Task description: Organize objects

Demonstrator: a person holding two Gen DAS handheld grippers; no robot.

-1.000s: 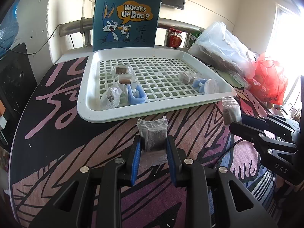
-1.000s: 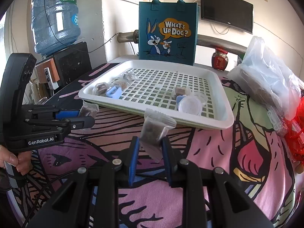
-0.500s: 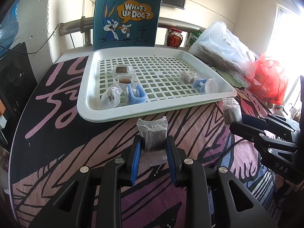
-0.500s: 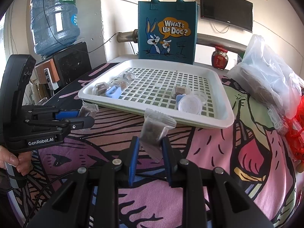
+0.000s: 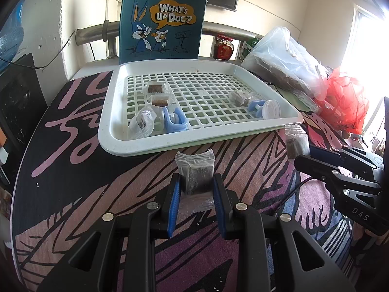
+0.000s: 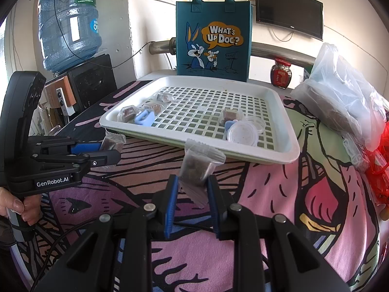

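My right gripper and left gripper each clamp a wrapped snack packet before the tray's near edge; only the right view shows the water jug.

A lived-in room of a home. A table with a cartoon-print cloth holds a Bugs Bunny tote bag and plastic bags. Nearby are a water-cooler bottle and a wall-mounted television.
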